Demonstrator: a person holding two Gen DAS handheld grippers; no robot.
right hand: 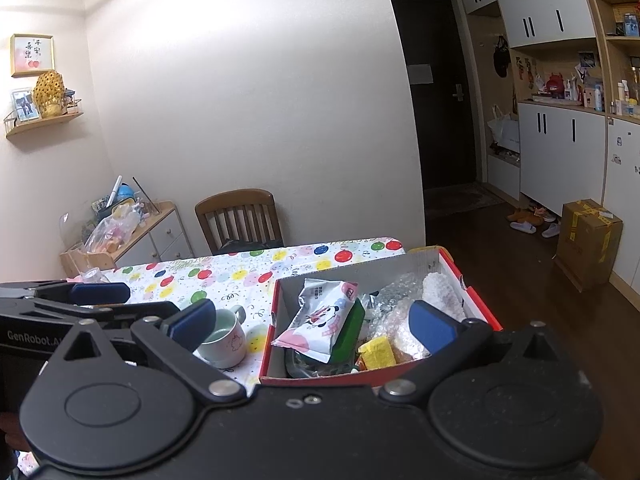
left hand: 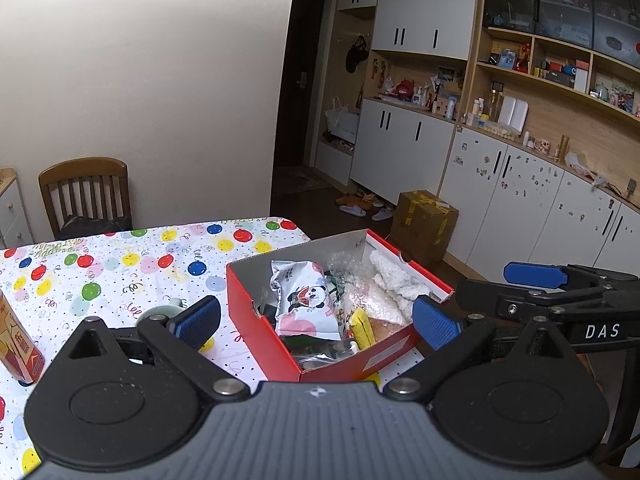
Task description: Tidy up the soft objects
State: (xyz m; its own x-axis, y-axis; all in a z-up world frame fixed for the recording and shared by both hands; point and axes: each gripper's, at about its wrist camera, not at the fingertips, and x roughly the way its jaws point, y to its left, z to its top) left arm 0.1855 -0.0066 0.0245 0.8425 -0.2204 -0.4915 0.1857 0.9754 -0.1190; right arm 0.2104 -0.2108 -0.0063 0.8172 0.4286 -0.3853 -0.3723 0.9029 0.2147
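Observation:
A red shoebox (left hand: 256, 320) (right hand: 484, 312) stands on the balloon-print tablecloth (left hand: 120, 272) (right hand: 240, 276). In it lie a white panda snack pack (left hand: 304, 300) (right hand: 320, 320), bubble wrap (left hand: 360, 288) (right hand: 396, 300), a white fluffy cloth (left hand: 396, 280) (right hand: 440, 292), a yellow sponge (left hand: 362, 328) (right hand: 376, 352) and a green pack (right hand: 350, 332). My left gripper (left hand: 316, 318) is open and empty, held just in front of the box. My right gripper (right hand: 312, 322) is open and empty, just in front of the box; it also shows in the left wrist view (left hand: 536, 276).
A pale green mug (right hand: 224, 338) (left hand: 158, 314) stands left of the box. A red drink carton (left hand: 18, 344) is at the table's left. A wooden chair (left hand: 86, 192) (right hand: 240, 216) stands behind the table. A cardboard box (left hand: 424, 220) sits on the floor by the cabinets.

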